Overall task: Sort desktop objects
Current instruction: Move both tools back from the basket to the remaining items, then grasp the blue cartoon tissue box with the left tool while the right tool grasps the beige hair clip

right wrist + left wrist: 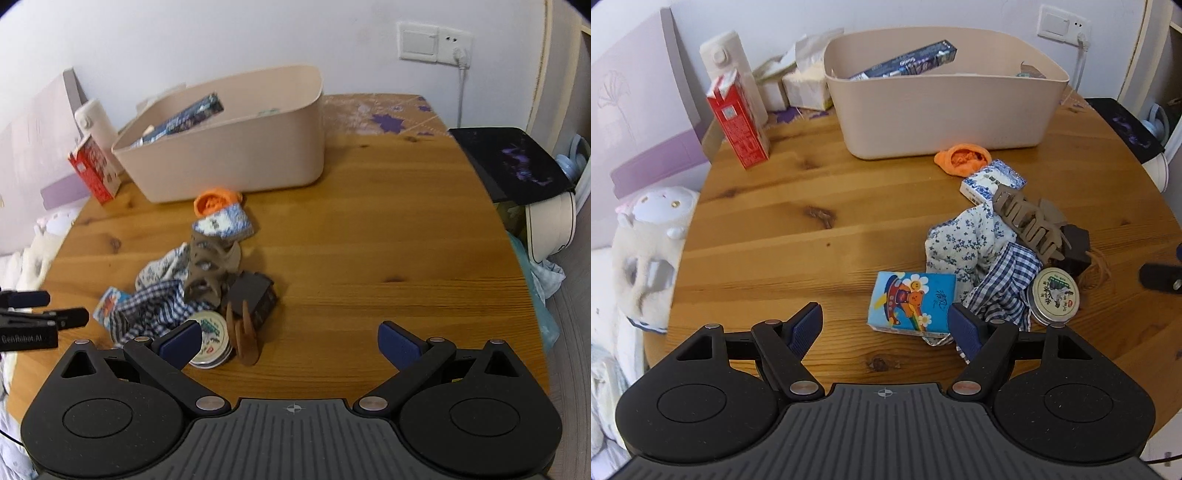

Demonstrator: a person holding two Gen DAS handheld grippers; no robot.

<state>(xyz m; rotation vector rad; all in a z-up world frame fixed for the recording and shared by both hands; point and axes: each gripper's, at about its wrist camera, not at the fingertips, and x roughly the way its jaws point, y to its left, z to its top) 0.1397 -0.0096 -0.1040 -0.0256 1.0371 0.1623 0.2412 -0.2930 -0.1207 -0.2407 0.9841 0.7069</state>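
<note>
Knotty round pine table (798, 206) | smooth beige oval bin (942, 114) | left tongs (884, 328) apart | right tongs (290, 341) apart

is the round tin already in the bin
No, the round tin lies on the table beside the checked cloth, well short of the bin.

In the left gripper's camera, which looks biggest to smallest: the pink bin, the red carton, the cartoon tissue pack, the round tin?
1. pink bin
2. red carton
3. cartoon tissue pack, close to the carton, but nearer the camera, so unsure
4. round tin
</note>
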